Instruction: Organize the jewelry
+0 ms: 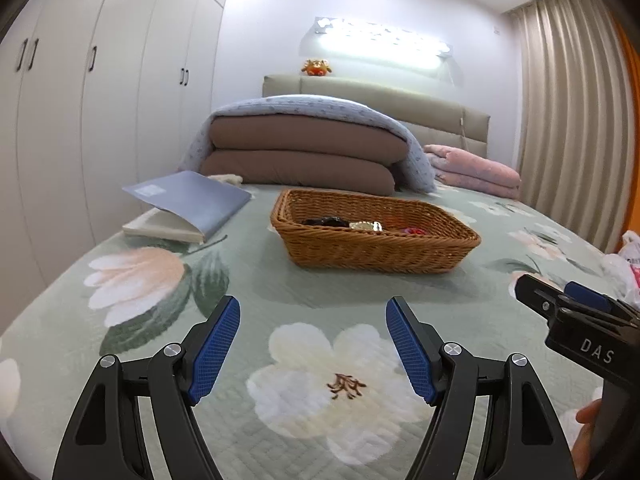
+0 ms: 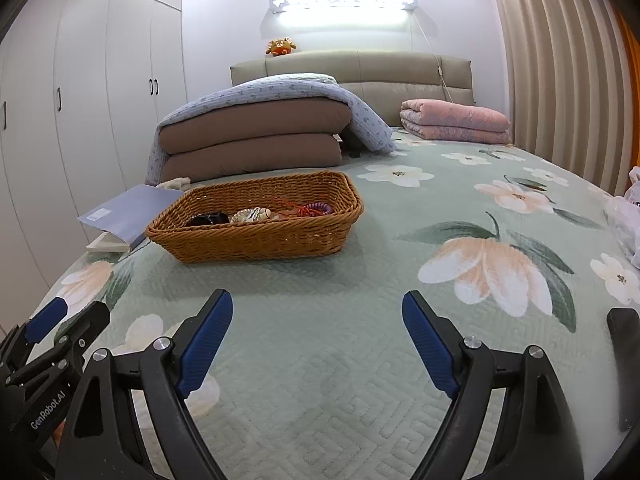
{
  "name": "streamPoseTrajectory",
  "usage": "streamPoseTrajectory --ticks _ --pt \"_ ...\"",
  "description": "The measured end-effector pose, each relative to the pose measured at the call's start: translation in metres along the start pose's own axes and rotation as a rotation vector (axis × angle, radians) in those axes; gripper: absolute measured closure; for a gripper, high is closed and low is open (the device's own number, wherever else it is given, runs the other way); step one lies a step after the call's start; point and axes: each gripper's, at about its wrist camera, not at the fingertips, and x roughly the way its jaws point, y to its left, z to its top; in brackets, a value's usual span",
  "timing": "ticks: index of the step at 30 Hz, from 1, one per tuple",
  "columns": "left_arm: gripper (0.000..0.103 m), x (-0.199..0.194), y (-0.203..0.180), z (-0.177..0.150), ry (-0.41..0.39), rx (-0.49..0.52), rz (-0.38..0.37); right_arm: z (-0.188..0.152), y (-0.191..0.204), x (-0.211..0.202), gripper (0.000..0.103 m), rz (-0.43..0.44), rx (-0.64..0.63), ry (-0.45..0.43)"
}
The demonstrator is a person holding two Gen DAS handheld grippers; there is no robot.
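A brown wicker basket stands on the floral bedspread. Inside it lie a dark piece, a pale gold and white piece, a red cord and a purple coiled band. My left gripper is open and empty, low over the bed, short of the basket. My right gripper is open and empty, also short of the basket and to its right. Each gripper shows at the edge of the other's view.
A blue-grey book lies left of the basket near the bed's edge. Folded brown and blue quilts and a pink blanket lie near the headboard. A plastic bag sits at the right edge. Wardrobes stand on the left.
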Motion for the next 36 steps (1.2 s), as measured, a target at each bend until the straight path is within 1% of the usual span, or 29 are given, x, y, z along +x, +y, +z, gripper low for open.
streamPoseTrajectory --ticks 6,17,36 --pt "0.026 -0.0003 -0.0018 -0.0004 0.000 0.014 0.005 -0.0008 0.0011 -0.0005 0.015 -0.001 -0.007 0.000" --pt "0.026 0.0023 -0.0009 -0.0006 0.020 0.010 0.005 -0.0016 0.0026 0.0013 0.014 0.005 -0.006 0.005" --pt "0.026 0.0049 -0.0030 -0.0022 0.029 0.023 0.001 -0.0013 0.0051 0.0007 0.013 0.005 -0.010 0.002"
